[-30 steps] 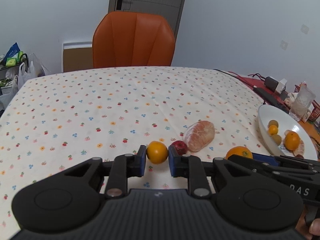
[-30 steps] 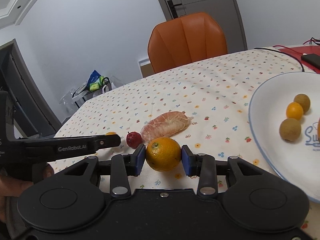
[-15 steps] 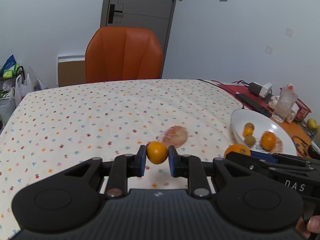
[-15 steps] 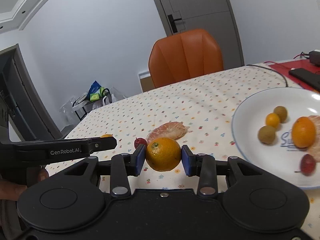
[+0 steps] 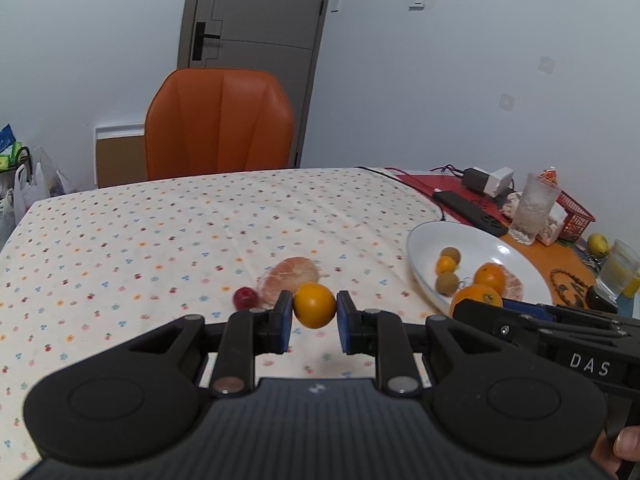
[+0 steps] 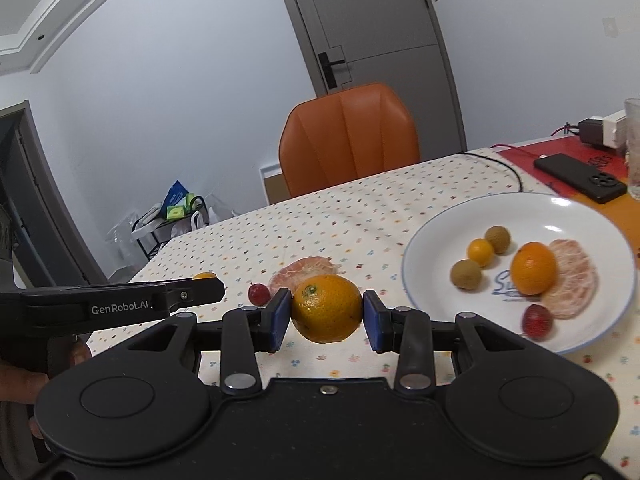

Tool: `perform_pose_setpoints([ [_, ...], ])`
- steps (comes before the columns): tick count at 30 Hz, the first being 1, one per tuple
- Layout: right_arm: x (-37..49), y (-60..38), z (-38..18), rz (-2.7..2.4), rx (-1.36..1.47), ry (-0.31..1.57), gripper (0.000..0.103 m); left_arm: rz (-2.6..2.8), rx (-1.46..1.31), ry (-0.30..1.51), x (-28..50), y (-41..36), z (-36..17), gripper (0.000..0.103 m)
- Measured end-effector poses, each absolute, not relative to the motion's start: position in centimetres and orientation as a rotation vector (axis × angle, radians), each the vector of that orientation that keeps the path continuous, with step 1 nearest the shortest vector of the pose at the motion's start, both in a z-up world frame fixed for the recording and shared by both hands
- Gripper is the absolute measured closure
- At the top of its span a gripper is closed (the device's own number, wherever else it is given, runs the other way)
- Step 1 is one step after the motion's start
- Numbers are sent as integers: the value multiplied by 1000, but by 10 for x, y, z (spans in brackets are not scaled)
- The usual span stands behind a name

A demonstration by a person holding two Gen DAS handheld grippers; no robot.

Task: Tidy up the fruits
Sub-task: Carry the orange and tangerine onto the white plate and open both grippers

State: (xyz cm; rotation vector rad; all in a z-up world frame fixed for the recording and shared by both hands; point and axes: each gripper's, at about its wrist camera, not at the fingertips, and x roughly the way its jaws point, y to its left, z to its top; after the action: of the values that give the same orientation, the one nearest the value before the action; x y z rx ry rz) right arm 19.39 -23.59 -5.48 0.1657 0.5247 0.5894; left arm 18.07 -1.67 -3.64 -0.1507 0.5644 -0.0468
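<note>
Left gripper pinches a small orange between its blue pads, clear of the tablecloth; fruit round, smooth, glossy skin. Right gripper pinches a large orange, pads pressed on its flanks, green stem scar facing up, rind dimpled and slightly flattened. Key relation: the white plate lies ahead and to the right of both grippers, and the right gripper sits nearer to it, just off its near rim; the left one is beside it, farther from the plate. Judgement: right-hand fruit should go in first, left follows across. Just beyond the fingertips, on the cloth: a small red fruit, round, shiny, and a peeled citrus, pale pink, membrane-veined, long axis roughly across the view. Plate is glazed, shallow, oval in perspective; it holds two brown longan-like fruits, a small and a mid-size orange, a peeled citrus half and a red fruit. Free space remains at the near left of the plate. Far: orange chair, padded, ribbed.
</note>
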Motion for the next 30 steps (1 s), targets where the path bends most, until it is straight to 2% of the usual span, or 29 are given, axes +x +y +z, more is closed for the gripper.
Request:
perform_pose_setpoints([
  [30, 186, -326, -48, 424, 201, 471, 66, -205, -115, 553, 201, -99, -34, 82],
])
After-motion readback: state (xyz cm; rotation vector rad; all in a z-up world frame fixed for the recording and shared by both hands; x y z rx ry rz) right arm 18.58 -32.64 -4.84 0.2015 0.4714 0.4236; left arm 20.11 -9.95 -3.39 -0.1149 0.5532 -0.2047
